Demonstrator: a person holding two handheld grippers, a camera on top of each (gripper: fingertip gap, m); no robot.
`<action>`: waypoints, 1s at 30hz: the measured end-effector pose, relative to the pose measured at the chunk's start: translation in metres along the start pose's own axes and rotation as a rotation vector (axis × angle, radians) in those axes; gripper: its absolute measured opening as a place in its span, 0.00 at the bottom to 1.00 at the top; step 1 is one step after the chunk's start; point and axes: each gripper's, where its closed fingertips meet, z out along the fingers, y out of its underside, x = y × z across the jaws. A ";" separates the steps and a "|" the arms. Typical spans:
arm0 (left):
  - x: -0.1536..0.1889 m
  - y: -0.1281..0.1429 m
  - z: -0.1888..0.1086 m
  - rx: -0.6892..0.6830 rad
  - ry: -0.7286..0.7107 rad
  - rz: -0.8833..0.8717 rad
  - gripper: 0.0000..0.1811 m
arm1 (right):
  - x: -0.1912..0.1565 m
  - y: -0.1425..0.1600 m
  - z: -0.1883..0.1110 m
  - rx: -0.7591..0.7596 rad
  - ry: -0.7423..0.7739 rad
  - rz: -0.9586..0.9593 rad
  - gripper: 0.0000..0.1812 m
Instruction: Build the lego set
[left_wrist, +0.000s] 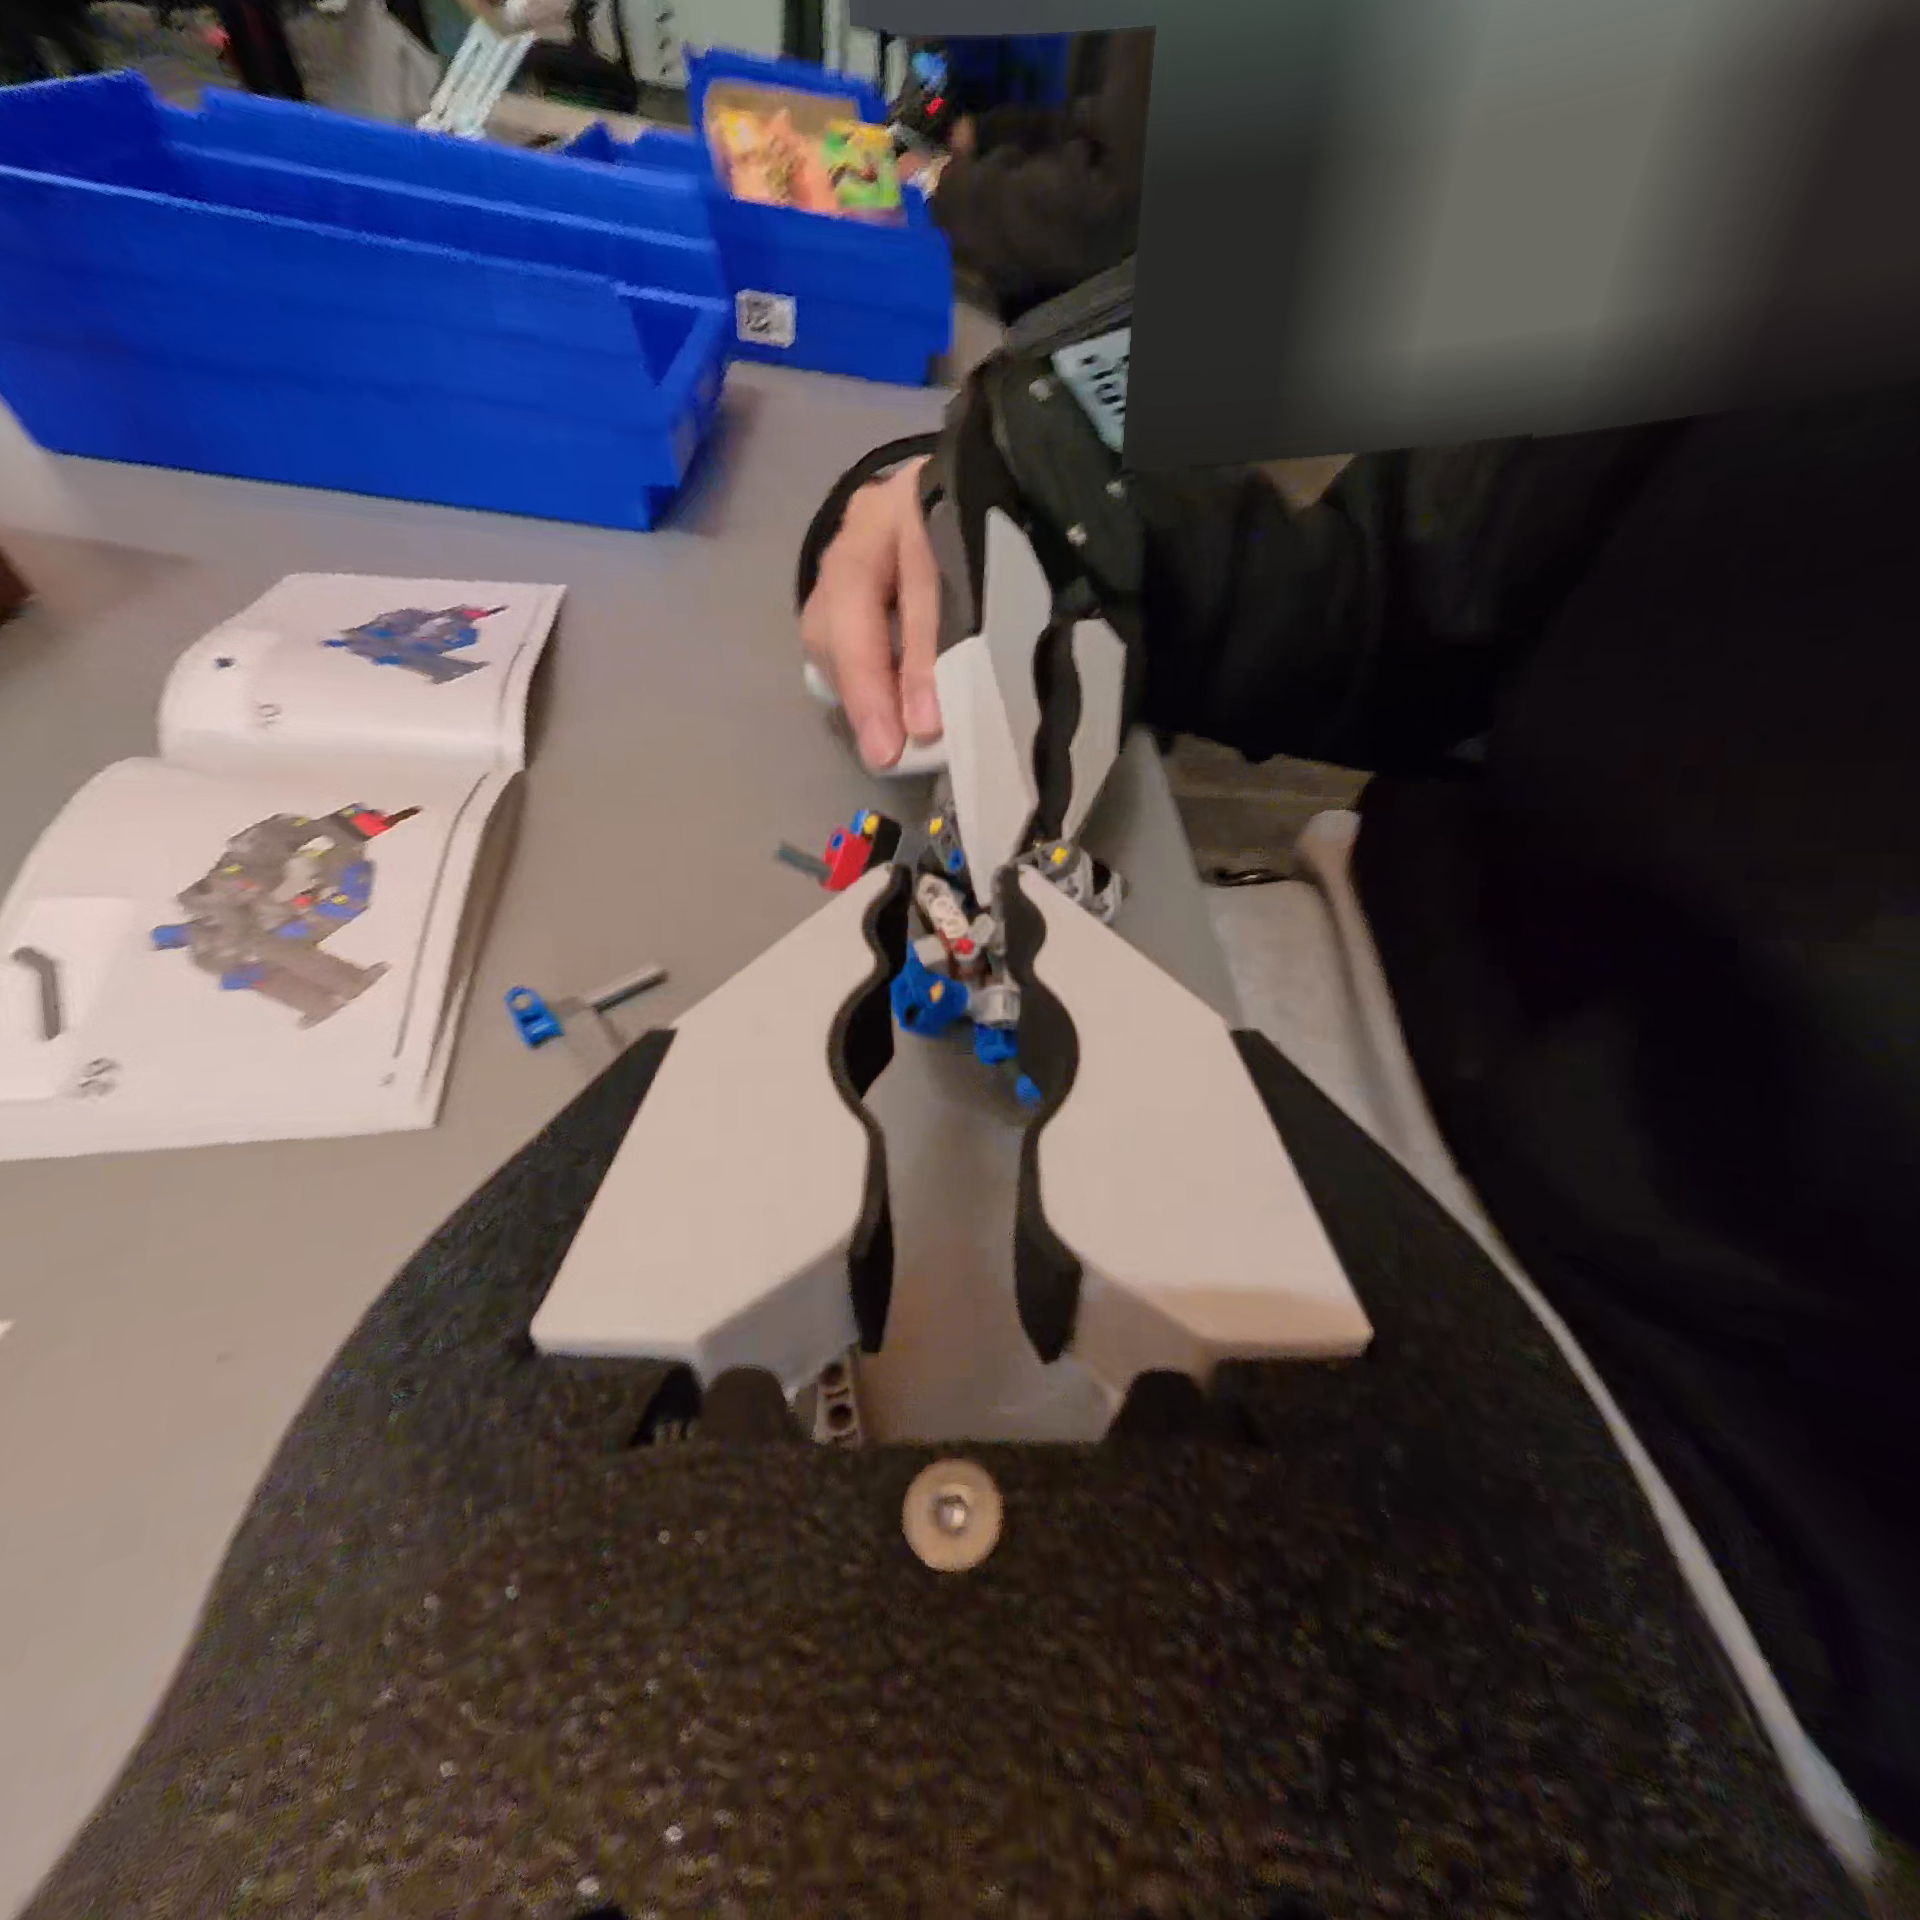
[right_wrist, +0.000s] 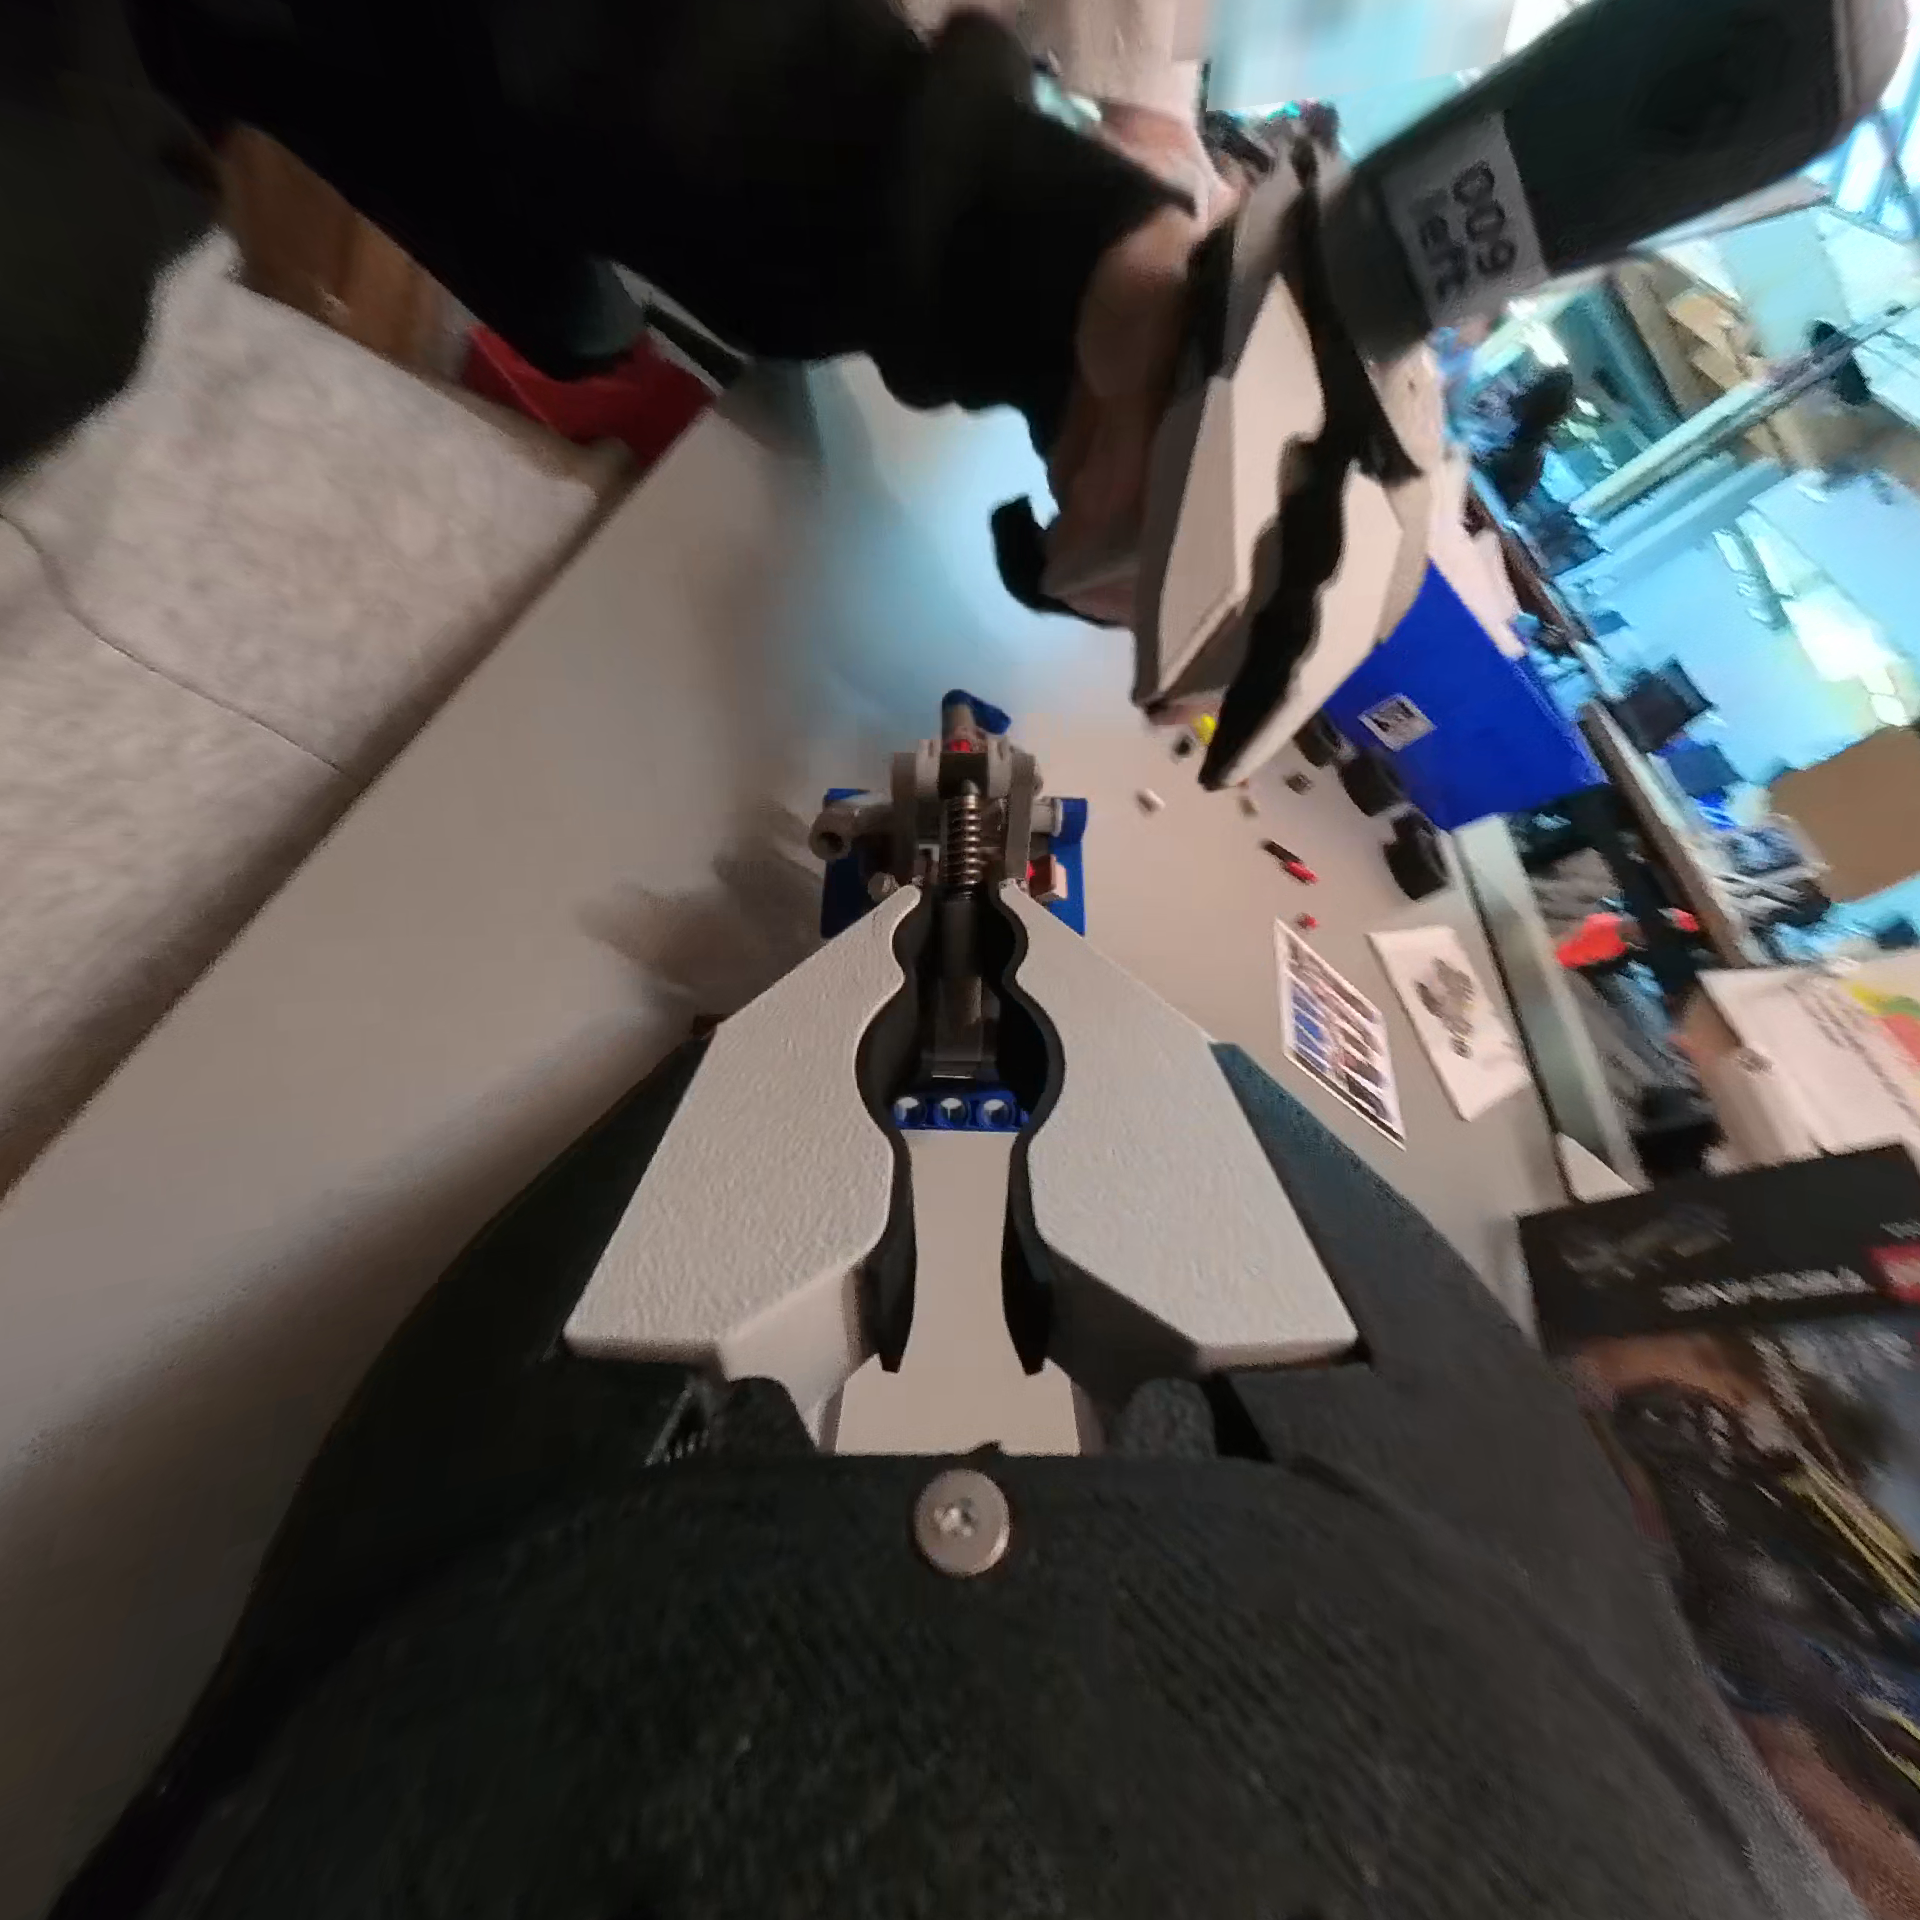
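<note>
Right tool (right_wrist: 958, 904) clamps the lego assembly (right_wrist: 951, 821) above the tabletop (right_wrist: 582, 790); left tool (left_wrist: 951, 883), slightly parted, holds nothing. Weak grip risks twisting the assembly.

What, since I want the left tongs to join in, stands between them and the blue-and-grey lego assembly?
Nothing visible: left tongs face the blue-and-grey lego assembly through open air; right tongs grip its far side.

Grey-fingered hand-held gripper (right_wrist: 958, 909), seemingly black-padded; black sleeves (left_wrist: 1351, 603).
</note>
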 end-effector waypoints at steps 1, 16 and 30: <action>0.004 -0.001 -0.001 0.014 0.033 -0.006 0.08 | -0.004 -0.004 0.000 0.023 -0.039 0.023 0.03; 0.048 0.024 0.014 -0.066 0.307 0.068 0.08 | -0.029 -0.036 -0.012 0.293 -0.442 0.288 0.03; 0.030 0.026 0.026 -0.046 0.229 0.050 0.02 | -0.020 -0.014 -0.014 0.180 -0.411 0.368 0.05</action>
